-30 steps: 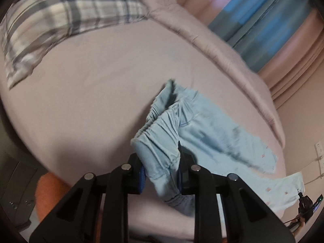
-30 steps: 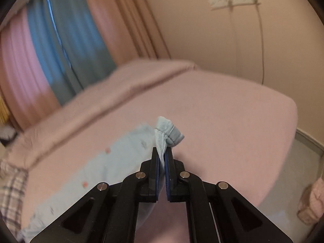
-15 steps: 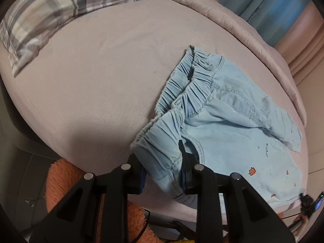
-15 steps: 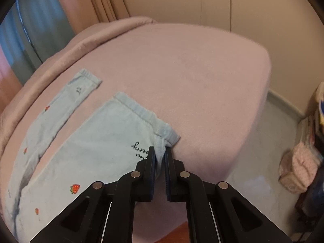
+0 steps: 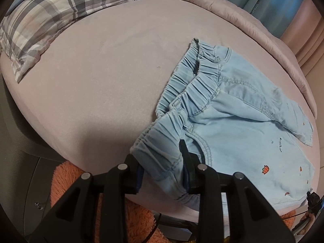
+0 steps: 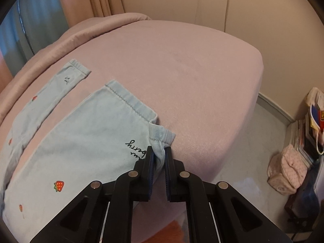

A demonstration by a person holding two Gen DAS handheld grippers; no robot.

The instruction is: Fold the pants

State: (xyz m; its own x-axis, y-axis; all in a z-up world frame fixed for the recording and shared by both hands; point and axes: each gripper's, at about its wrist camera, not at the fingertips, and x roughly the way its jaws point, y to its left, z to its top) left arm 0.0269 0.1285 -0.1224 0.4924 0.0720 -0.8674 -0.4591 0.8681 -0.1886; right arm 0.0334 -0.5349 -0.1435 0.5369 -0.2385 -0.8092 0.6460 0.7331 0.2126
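Note:
Light blue pants [image 5: 239,133] with small strawberry prints lie spread flat on the pink bed [image 5: 101,77], waistband to the left, legs to the right. My left gripper [image 5: 162,160] is shut on the near corner of the elastic waistband, at the bed's front edge. In the right wrist view the two legs [image 6: 81,137] lie side by side. My right gripper [image 6: 160,156] has the near leg's hem corner between its pads, with the jaws a little apart.
A plaid pillow [image 5: 60,14] lies at the far left of the bed. A rolled pink duvet [image 5: 253,32] runs along the far edge. An orange fluffy rug [image 5: 70,182] is on the floor below. Bags and books [image 6: 303,147] stand by the wall.
Both grippers have lowered the pants from hanging in the air onto the bed, pulled out flat. The right jaws have parted slightly around the hem.

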